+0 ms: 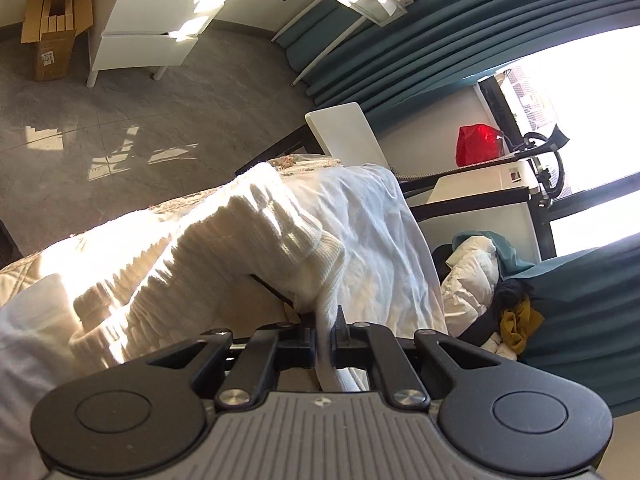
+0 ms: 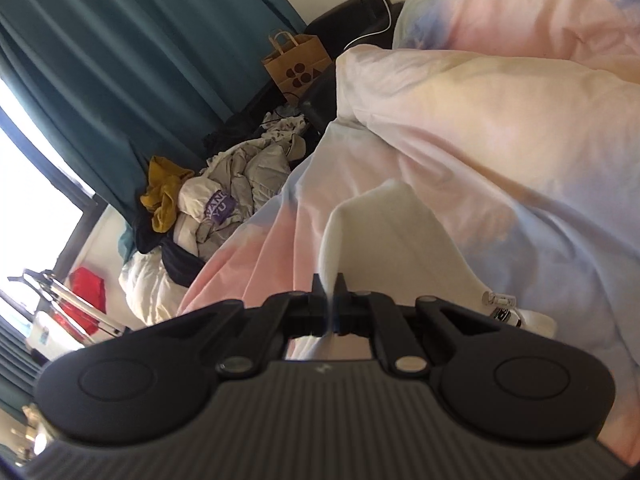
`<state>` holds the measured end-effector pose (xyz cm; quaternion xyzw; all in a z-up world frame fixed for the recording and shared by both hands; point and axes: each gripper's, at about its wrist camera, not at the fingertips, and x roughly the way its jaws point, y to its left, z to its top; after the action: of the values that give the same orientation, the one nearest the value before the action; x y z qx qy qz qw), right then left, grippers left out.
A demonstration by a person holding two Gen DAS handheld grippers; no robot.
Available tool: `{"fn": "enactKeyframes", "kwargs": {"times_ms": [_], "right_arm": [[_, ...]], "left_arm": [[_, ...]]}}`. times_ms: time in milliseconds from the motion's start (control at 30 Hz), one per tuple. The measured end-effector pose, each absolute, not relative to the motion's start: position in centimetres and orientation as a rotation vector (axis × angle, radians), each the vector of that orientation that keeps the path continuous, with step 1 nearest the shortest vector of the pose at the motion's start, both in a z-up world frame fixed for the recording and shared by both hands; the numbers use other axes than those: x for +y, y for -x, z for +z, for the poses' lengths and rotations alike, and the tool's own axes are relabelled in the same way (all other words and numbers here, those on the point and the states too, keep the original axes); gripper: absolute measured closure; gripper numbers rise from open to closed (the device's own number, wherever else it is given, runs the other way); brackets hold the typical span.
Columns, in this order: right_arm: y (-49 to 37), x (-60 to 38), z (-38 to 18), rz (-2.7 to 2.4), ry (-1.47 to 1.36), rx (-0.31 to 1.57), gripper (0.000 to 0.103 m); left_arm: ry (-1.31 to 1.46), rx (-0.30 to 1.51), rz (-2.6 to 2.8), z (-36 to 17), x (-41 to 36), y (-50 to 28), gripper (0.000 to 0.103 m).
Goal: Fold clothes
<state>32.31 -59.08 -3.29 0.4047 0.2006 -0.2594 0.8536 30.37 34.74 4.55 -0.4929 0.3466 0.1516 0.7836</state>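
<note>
Both tongs are clamped on a white knit sweater (image 1: 256, 240), the left tongs (image 1: 324, 324) and right tongs (image 2: 329, 286) each pinching an edge and holding it up over the bed (image 2: 480, 140), seemingly mid-fold, with laying it flat likely next

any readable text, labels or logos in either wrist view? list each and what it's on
"WANG YU", partly creased, reading uncertain: purple patch on a white garment in the clothes pile.
Dot-and-triangle logo, no words: brown paper bag.
Printed label, too small to read: cardboard box.
Black print, blurred: tag on the white garment in the right gripper.
</note>
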Motion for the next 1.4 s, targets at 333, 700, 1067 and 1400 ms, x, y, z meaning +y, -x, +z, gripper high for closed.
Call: {"fn": "enactKeyframes", "kwargs": {"times_ms": [333,700,1067,1400], "right_arm": [[-44.6,-61.0,-12.1,-0.603,-0.71,0.538,0.094],[-36.5,-62.3,-7.6,-0.445,-0.729,0.404,0.055],[-19.9,-59.0,-10.9,-0.521,-1.062,0.332,0.052],[-20.9,-56.1,-18.6,-0.445,-1.359,0.445,0.051]], "left_arm": [[0.917,0.886,0.379,-2.7,31.8,-43.3,0.093],[0.86,0.708,0.194,1.1,32.0,-35.1,0.035],[1.053,0.727,0.196,-3.7,32.1,-18.6,0.028],[1.211,0.691,0.16,-8.6,34.1,-19.4,0.032]]}}
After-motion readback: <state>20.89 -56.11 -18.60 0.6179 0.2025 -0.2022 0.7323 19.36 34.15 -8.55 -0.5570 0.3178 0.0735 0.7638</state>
